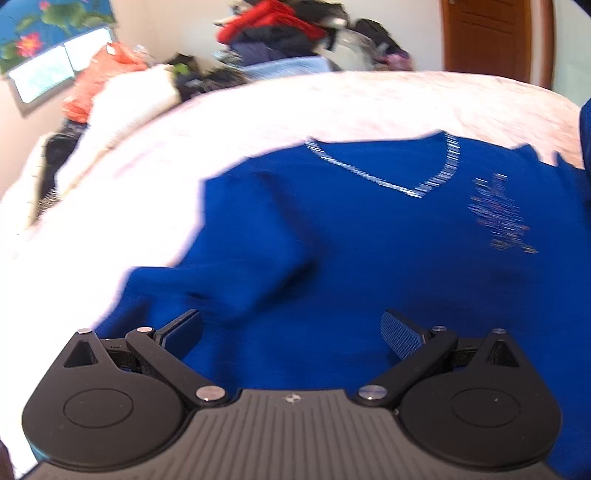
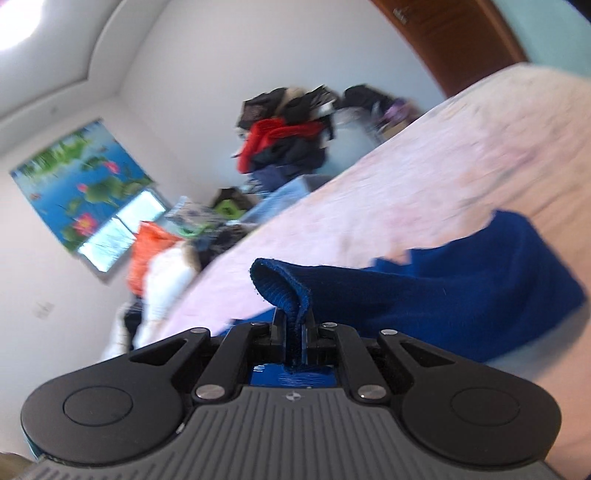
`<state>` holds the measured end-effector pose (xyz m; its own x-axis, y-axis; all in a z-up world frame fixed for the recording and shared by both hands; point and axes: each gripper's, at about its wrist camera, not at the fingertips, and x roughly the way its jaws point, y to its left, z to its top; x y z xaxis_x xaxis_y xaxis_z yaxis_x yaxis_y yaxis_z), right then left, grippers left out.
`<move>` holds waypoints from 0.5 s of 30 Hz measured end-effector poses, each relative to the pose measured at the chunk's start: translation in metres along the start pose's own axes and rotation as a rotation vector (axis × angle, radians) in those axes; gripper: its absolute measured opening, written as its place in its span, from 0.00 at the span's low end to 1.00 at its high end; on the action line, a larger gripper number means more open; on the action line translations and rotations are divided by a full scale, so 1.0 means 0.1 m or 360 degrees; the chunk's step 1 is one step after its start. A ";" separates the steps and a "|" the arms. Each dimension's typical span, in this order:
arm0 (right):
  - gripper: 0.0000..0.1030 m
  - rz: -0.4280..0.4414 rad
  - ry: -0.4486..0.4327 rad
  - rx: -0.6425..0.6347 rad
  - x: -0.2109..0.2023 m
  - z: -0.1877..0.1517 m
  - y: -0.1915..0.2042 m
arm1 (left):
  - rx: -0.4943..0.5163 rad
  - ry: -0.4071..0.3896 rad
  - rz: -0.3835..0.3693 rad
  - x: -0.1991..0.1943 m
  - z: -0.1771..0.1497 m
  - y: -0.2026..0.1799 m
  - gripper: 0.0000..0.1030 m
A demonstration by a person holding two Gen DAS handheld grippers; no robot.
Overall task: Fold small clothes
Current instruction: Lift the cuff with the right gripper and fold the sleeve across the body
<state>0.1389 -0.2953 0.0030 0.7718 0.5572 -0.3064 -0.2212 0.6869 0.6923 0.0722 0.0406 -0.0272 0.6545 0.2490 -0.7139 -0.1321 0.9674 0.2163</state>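
A blue knitted sweater with a sparkly V-neck and a glittery chest motif lies spread on a pale pink bedspread. My left gripper hovers over its lower part, open, with nothing between its fingers. One sleeve lies folded across the body at the left. In the right wrist view my right gripper is shut on the ribbed cuff of the sweater's sleeve, lifted off the bedspread. The rest of that sleeve trails to the right.
Beyond the far edge of the bed stands a heap of clothes, red and dark. White bedding and an orange bag lie at the left. A brown door is at the back right, a window under a flower poster at the left.
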 end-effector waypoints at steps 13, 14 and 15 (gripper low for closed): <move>0.11 0.0226 0.0275 -0.0063 0.55 0.00 0.49 | -0.0501 0.0129 0.0006 0.25 -0.08 1.34 1.00; 0.11 0.0228 0.0288 -0.0088 0.56 0.00 0.55 | -0.0505 0.0143 -0.0006 0.29 -0.03 1.32 1.00; 0.11 0.0238 0.0297 -0.0102 0.54 0.01 0.58 | -0.0488 0.0169 -0.0020 0.33 0.01 1.27 1.00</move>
<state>0.1683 -0.2255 0.0276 0.6057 0.7271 -0.3231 -0.3663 0.6153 0.6980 0.0779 0.1720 -0.0223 0.5785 0.2246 -0.7841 -0.3530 0.9356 0.0076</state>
